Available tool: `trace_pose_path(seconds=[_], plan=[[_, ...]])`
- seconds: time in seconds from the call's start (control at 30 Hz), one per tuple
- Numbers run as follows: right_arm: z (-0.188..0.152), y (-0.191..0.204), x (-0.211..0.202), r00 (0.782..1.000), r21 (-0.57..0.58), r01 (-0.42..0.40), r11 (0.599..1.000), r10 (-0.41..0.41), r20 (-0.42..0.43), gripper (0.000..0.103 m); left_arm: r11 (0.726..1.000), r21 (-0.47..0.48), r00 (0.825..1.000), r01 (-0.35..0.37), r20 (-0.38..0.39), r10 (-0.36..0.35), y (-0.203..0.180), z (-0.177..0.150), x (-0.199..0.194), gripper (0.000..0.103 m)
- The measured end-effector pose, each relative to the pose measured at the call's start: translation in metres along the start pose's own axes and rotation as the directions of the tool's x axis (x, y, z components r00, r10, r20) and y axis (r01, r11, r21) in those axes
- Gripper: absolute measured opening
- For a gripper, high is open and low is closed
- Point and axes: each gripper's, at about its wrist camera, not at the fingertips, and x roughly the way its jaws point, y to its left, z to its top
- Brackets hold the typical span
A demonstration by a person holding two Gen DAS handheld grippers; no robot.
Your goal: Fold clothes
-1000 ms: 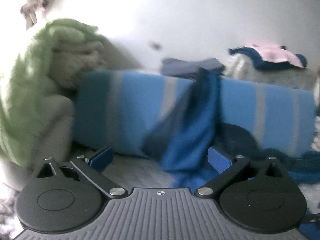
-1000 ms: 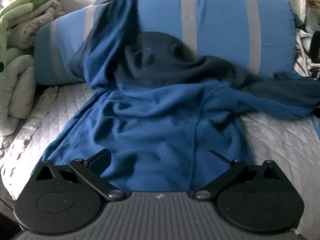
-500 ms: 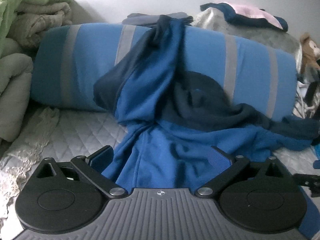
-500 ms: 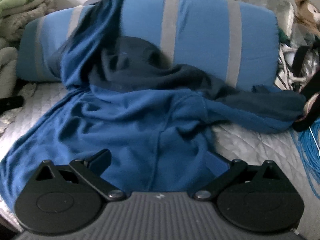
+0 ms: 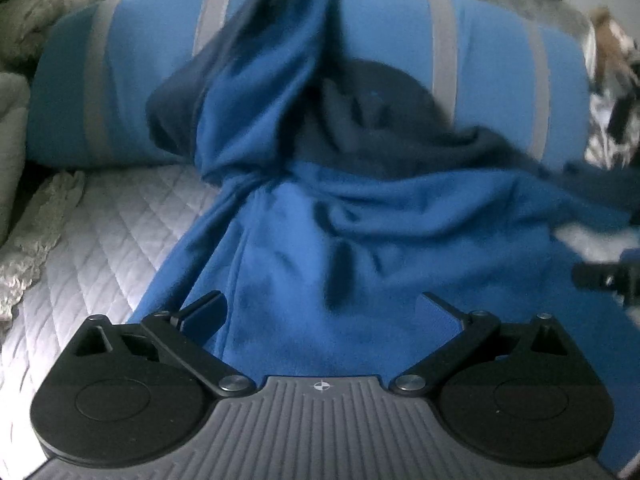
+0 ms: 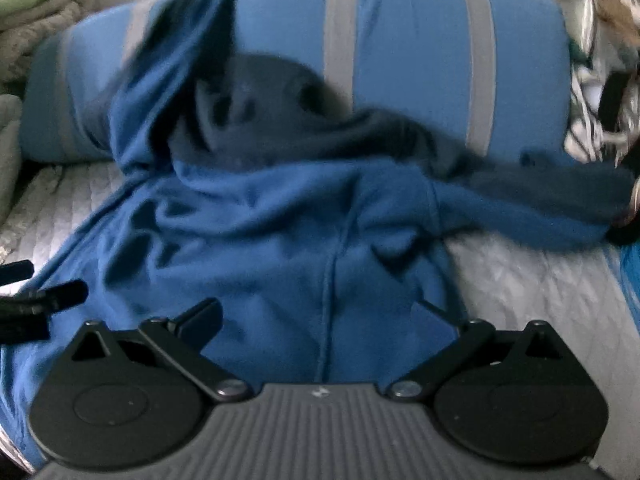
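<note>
A blue hoodie with a dark navy hood [image 5: 320, 240] lies crumpled on the quilted bed, one sleeve thrown up over a blue bolster pillow [image 5: 500, 64]. It also shows in the right wrist view [image 6: 288, 232]. My left gripper [image 5: 324, 312] is open and empty, low over the hoodie's lower body. My right gripper [image 6: 320, 316] is open and empty over the same cloth, further right. The left gripper's tips show at the left edge of the right wrist view [image 6: 48, 296]. The right gripper shows at the right edge of the left wrist view [image 5: 604, 276].
The white quilted bedspread [image 5: 92, 240] is bare to the left and also right of the hoodie [image 6: 540, 280]. Folded green and beige blankets [image 6: 32, 16] are stacked at the far left. A teddy bear and clutter [image 5: 612, 52] lie far right, with clothes behind the pillow.
Both grippers have moved closer to the hoodie and lower; the left view swung right from the blankets onto the garment. Both stay open. The hoodie has not moved.
</note>
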Motion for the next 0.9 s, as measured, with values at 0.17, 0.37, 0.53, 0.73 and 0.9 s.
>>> trace_pose_path(seconds=[0.17,0.37,0.53,0.73,0.9], plan=[[-0.006,-0.008,0.018,0.996,0.005,0.049,0.999,-0.048,-0.080,0.103,1.000,-0.005,0.997,0.030,-0.074,-0.030,0.001,-0.004,0.019,0.103],[-0.018,-0.017,0.042,0.977,-0.043,0.089,0.995,-0.096,-0.191,0.103,0.998,-0.057,0.971,0.039,-0.235,-0.052,0.009,-0.016,0.052,0.103],[-0.027,-0.021,0.061,0.948,-0.031,0.096,0.995,-0.101,-0.301,0.103,1.000,0.009,0.972,0.006,-0.233,-0.004,-0.002,-0.022,0.055,0.103],[-0.027,-0.015,0.059,0.946,-0.058,0.109,0.992,-0.121,-0.302,0.103,1.000,0.020,0.973,-0.003,-0.231,0.008,-0.004,-0.022,0.054,0.103],[-0.024,-0.013,0.061,0.945,-0.051,0.109,0.993,-0.120,-0.304,0.103,1.000,0.025,0.975,-0.005,-0.223,0.011,-0.005,-0.023,0.053,0.103]])
